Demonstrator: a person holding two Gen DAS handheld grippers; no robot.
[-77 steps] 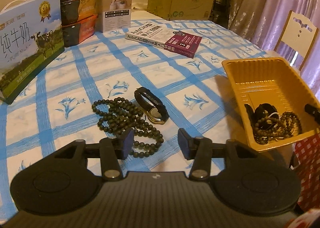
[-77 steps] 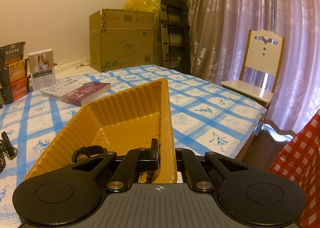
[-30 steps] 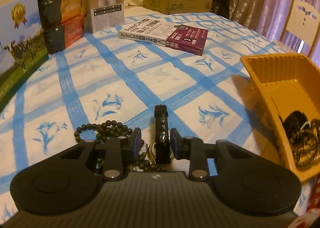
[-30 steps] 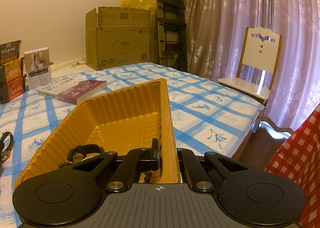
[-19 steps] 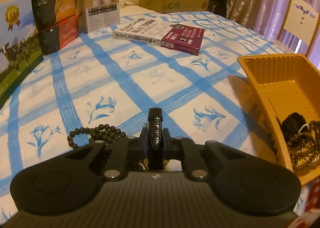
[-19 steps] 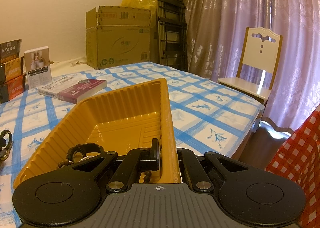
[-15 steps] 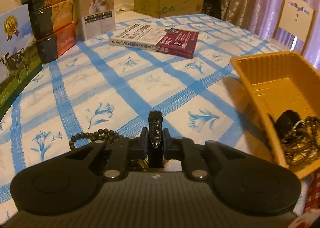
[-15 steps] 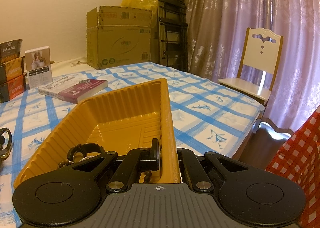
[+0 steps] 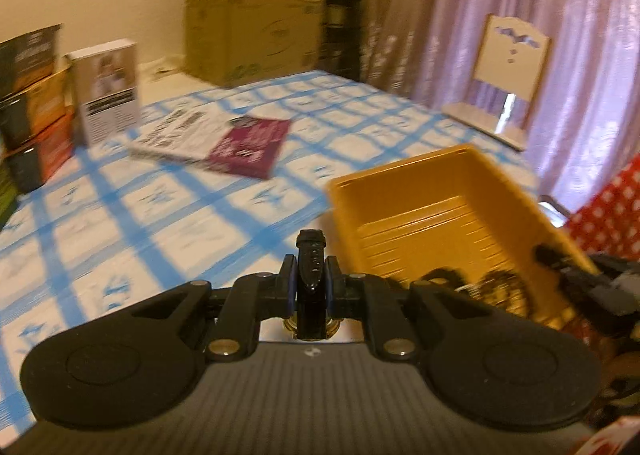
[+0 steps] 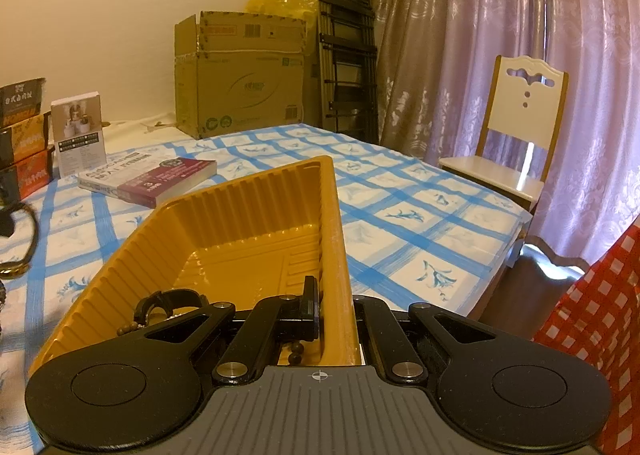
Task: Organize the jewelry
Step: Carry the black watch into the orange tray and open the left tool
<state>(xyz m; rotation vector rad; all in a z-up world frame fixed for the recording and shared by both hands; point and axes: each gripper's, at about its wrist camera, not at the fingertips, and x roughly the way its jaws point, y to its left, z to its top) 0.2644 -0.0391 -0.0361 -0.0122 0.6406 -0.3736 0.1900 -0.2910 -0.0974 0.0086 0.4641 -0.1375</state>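
Two pads of the left gripper [image 9: 311,287] clamp a black-strapped watch [image 9: 311,275] by its band, the strap end poking up between the fingers and the gold case hanging just below them. Held edge-on like that, the watch seems ready to drop cleanly once carried over the tray. It sits above the blue-checked tablecloth [image 9: 160,215], just beside the near-left corner of the yellow tray [image 9: 440,191], not yet over it. The picture is blurred, so finer detail is lost.

Inside the tray, at its near end, lie a dark strap and strings of brown beads [image 9: 500,283], bunched together; the far end is bare. The right gripper [image 10: 336,315] is closed on the tray's near right wall [image 10: 334,239], probably to steady it against sliding. A book [image 10: 152,177] lies well apart.
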